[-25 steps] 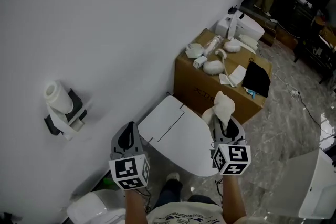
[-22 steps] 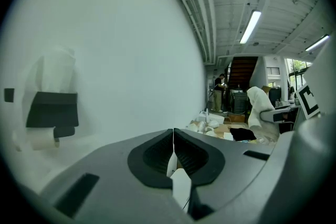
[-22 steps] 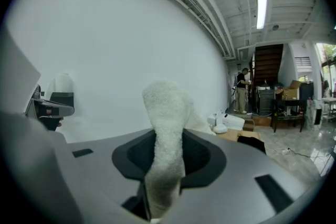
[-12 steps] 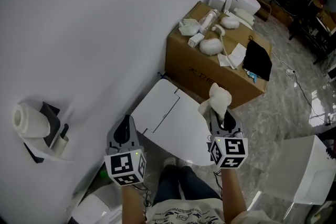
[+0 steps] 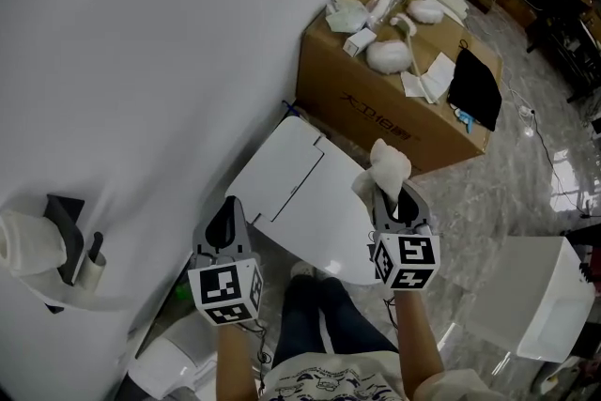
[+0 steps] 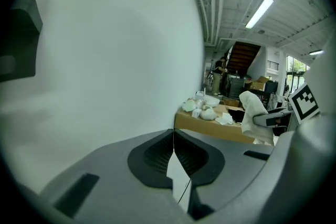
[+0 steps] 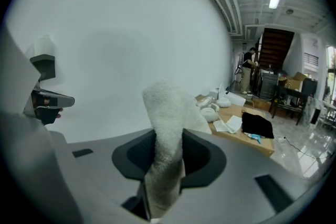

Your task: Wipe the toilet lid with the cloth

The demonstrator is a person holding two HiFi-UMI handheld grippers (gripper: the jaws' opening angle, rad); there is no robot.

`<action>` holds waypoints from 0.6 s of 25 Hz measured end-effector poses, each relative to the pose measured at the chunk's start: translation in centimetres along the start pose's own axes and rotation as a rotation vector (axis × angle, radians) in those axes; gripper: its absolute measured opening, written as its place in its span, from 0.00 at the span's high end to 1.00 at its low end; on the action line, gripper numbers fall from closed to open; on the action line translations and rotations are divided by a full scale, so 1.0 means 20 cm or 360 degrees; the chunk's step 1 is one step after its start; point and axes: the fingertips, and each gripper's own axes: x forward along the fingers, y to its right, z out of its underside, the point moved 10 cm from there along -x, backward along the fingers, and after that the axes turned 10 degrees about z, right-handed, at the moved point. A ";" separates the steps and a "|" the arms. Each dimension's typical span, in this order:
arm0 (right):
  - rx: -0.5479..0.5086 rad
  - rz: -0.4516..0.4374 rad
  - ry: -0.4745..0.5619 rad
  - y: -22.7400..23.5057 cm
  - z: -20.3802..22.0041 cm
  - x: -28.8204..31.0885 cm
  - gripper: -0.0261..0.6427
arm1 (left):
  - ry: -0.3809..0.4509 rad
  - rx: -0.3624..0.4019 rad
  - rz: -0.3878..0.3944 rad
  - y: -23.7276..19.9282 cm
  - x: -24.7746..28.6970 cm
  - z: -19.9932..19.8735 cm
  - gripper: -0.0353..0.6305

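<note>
Between the jaws of the right gripper (image 7: 167, 162), a white cloth (image 7: 164, 123) is being pinched, standing upright over the near edge of the white toilet lid (image 5: 310, 211). The left gripper (image 6: 173, 136) is hovering beside the lid with its jaws pressed together on nothing; only its own view is showing this. Beyond, a cluttered cardboard box (image 5: 385, 113) is sitting against the white wall (image 5: 141, 42) on a marbled floor (image 5: 488, 221).

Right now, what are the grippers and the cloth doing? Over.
Left gripper shut, empty. Right gripper shut on cloth, held over toilet lid. Nothing lying on lid.
</note>
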 end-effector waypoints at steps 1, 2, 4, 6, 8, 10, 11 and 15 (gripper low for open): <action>-0.0004 -0.0003 -0.0018 0.00 0.02 0.03 0.79 | -0.0014 0.0000 0.0001 0.00 0.02 0.01 0.93; -0.0008 -0.0007 -0.0035 0.00 0.03 0.05 0.79 | -0.0026 0.0000 0.0004 0.00 0.04 0.02 0.93; -0.0023 -0.0015 -0.0068 -0.01 0.07 0.12 0.79 | -0.0044 -0.0003 0.0021 0.00 0.09 0.06 0.93; -0.0046 -0.0018 -0.0108 -0.01 0.13 0.20 0.79 | -0.0067 -0.0009 0.0039 0.00 0.14 0.10 0.93; -0.0066 -0.0023 -0.0152 -0.01 0.19 0.27 0.79 | -0.0099 -0.0010 0.0047 0.00 0.19 0.15 0.93; -0.0085 -0.0029 -0.0204 -0.02 0.27 0.34 0.79 | -0.0127 -0.0008 0.0051 0.00 0.24 0.20 0.93; -0.0094 -0.0031 -0.0232 -0.02 0.31 0.38 0.79 | -0.0140 -0.0001 0.0049 0.00 0.26 0.23 0.93; -0.0142 -0.0051 -0.0337 -0.04 0.46 0.54 0.79 | -0.0196 0.0042 0.0026 -0.01 0.35 0.34 0.93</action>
